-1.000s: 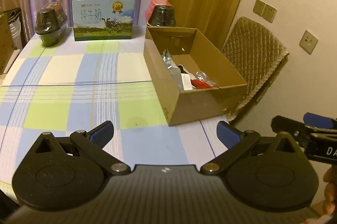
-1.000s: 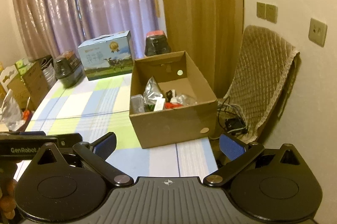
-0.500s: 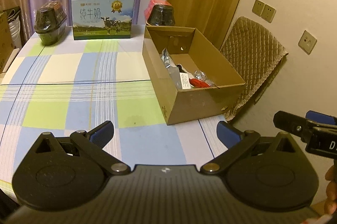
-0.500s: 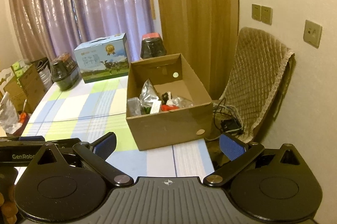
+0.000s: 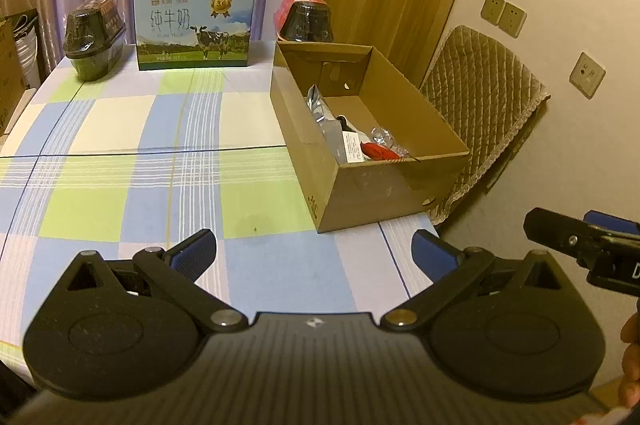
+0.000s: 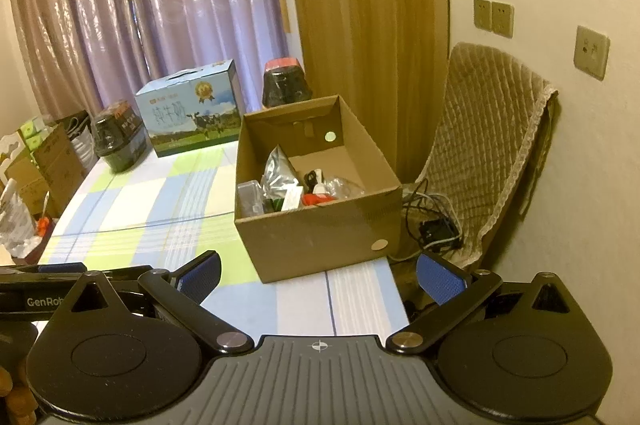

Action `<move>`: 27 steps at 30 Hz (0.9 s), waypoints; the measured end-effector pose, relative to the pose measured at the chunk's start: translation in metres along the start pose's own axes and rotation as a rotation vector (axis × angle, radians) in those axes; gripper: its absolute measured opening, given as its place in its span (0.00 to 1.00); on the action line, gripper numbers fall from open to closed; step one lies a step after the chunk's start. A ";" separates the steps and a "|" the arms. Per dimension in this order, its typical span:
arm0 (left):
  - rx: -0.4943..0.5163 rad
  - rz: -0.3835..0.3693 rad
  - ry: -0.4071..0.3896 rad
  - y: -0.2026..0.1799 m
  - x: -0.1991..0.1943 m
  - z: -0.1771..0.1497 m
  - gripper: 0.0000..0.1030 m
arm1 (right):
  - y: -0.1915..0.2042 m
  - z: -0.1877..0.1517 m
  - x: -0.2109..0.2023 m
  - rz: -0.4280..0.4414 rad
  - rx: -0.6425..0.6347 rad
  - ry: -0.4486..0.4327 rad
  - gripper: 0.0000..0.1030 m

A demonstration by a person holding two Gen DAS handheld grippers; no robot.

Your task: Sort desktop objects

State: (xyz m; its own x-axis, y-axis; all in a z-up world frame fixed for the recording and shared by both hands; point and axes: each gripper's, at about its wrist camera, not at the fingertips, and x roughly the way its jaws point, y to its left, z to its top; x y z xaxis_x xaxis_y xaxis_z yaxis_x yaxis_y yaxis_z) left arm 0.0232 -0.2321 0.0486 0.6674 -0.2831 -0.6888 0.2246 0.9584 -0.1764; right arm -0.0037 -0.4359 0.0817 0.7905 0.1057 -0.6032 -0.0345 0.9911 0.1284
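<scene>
Here, both grippers hang with jaws spread wide, holding nothing: the left gripper (image 5: 314,251) over the checked tablecloth (image 5: 160,193) short of the cardboard box (image 5: 384,193), the right gripper (image 6: 318,275) near the box's front corner. Inside the box lie a silver pouch (image 6: 280,173), a red item (image 6: 314,200) and clear wrappers. Behind the box stand a milk carton (image 5: 194,25) and 2 dark jars.

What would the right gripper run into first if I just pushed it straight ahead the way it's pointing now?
Most likely the near wall of the cardboard box. The right gripper, open and empty, points over the bare tablecloth toward it, with nothing between. Depth is hard to judge through the fisheye.
</scene>
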 end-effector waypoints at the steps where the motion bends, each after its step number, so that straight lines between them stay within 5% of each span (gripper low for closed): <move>1: 0.001 -0.001 0.001 0.000 0.001 0.000 0.99 | 0.000 0.000 0.000 -0.001 0.002 0.000 0.98; 27: 0.002 -0.006 0.014 -0.004 0.010 -0.002 0.99 | -0.005 -0.001 0.003 -0.002 0.014 0.007 0.98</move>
State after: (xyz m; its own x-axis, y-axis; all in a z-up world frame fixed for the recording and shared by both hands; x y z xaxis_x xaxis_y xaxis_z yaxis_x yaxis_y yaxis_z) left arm 0.0272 -0.2385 0.0410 0.6562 -0.2881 -0.6974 0.2298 0.9566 -0.1790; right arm -0.0021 -0.4409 0.0784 0.7863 0.1044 -0.6090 -0.0242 0.9901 0.1385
